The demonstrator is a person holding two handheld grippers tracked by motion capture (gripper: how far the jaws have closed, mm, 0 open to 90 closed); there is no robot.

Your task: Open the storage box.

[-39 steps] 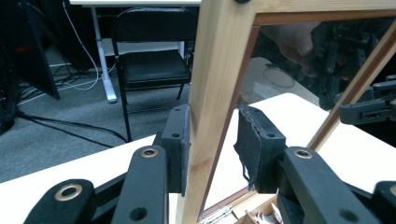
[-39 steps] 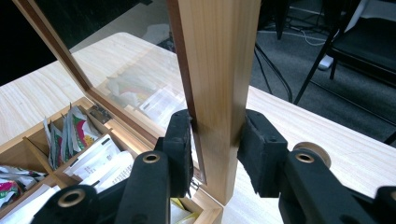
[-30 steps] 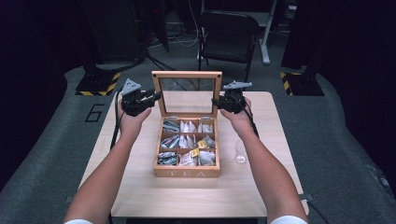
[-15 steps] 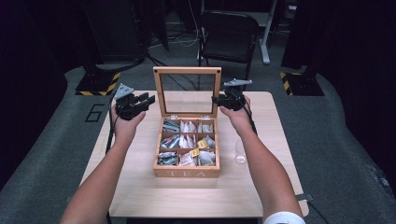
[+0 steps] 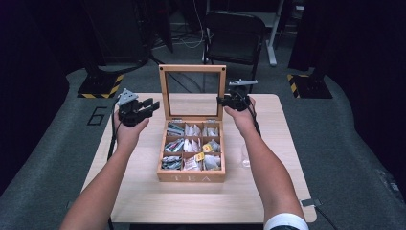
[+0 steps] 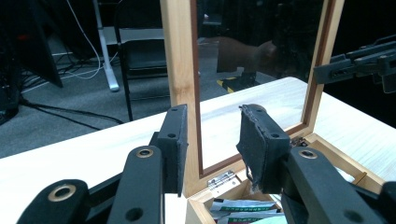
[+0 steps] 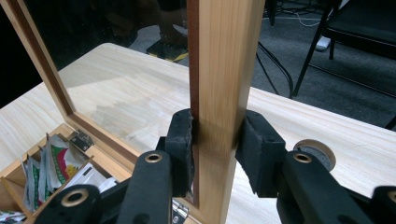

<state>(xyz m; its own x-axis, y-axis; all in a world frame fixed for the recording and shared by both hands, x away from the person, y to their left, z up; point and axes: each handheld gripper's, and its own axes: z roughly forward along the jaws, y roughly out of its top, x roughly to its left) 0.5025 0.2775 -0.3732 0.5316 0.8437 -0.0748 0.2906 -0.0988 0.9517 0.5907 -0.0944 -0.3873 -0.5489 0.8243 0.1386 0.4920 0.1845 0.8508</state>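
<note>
The lid (image 7: 219, 93) is running out past twelve o'clock in the right gripper view — its frame blurring there; the packets (image 5: 191, 143) are sitting too small to read.

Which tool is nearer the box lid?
Right. The right tool straddles the lid frame's edge; the left tool sits off its other side, apart.

A wooden tea box (image 5: 191, 176) sits at the frame's centre, its compartments holding tea bags (image 5: 191, 143). Its glass-paned lid (image 5: 192, 91) stands upright and open at the back.
</note>
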